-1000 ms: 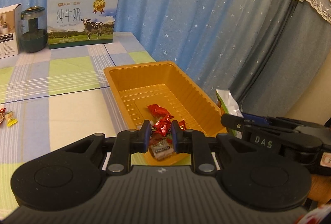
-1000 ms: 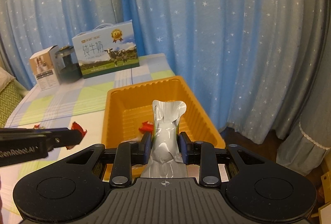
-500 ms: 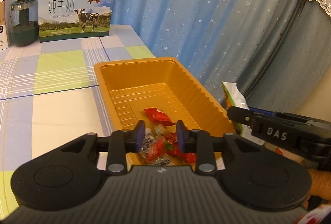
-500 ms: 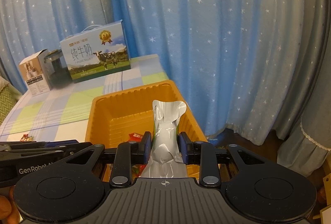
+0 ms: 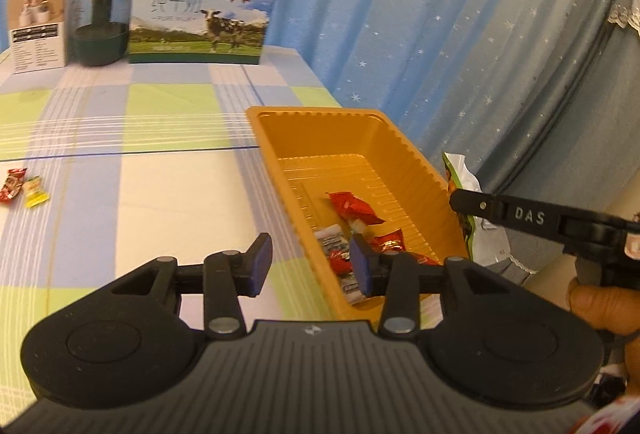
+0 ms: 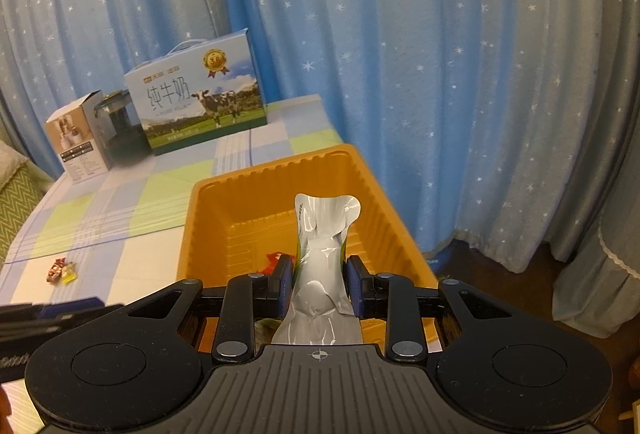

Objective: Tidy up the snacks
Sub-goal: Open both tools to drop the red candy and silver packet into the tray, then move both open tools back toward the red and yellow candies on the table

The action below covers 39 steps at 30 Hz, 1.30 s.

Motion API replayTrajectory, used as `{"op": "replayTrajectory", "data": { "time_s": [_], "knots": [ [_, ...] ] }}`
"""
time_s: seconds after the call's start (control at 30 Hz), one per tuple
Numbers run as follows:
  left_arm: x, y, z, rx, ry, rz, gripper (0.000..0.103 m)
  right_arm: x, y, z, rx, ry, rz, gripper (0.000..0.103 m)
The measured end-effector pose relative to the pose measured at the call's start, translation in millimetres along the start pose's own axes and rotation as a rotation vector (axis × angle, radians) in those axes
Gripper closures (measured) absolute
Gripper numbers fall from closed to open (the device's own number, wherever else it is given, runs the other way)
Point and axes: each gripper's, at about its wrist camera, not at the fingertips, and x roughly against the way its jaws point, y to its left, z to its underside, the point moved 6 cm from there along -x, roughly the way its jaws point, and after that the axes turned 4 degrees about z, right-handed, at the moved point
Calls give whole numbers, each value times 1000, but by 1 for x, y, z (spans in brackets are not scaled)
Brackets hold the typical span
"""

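Here, the left gripper [image 5: 308, 260], pitched downward, is opening with nothing between its jaws, straddling the near rim of the ribbed orange plastic tray [image 5: 276, 169]. The right gripper [image 6: 318, 284] clamps a crumpled silver foil pouch [image 6: 324, 234] upright above it. Red-wrapped candies [image 5: 354, 207] lie inside the tray.

Warm, fairly dim indoor light in both views; colours lean yellow-orange, esp. on the orange tray [image 5: 396, 137]. Fisheye bends the star curtain [image 6: 460, 73] hard twd the edges; corners go black w/ vignetting. Shadows soft, no clear source. Silver snack pouch [image 6: 320, 266] shows bright glare patches. Left-wrist view slightly soft: milk carton [image 5: 204, 13] print smeared, candies [image 5: 24, 187] near tabletop's left edge fuzzy. Gripper bodies close to lens look grainy, dust specks visible.
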Motion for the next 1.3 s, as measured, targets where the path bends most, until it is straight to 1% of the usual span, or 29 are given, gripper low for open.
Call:
{"op": "replayTrajectory", "data": {
  "time_s": [0.1,0.2,0.23,0.27,0.3,0.43,0.6,0.93,1.07,1.3],
  "knots": [
    [6,6,2,10,-6,-5,64,-7,3,-3,-27,-2,-23,73],
    [12,11,4,7,-7,-14,63,-14,4,-6,-78,-4,-78,73],
    [14,12,5,6,-8,-18,63,-14,3,-7,-85,-1,-74,70],
    [16,14,6,7,-9,-23,63,-13,3,-7,-87,-4,-67,64],
    [19,16,7,9,-11,-26,62,-10,2,-6,-90,-7,-62,63],
    [29,23,9,21,-19,-40,60,1,-1,2,-108,4,-43,60],
    [43,26,15,17,-24,-52,56,24,4,22,-127,25,-25,57],
    [85,33,24,11,-50,-74,51,68,42,57,-86,56,-41,48],
    [106,42,28,13,-63,-100,49,80,61,67,-67,66,-56,45],
    [141,61,35,25,-76,-150,46,95,95,74,-10,66,-89,43]
  ]
}}
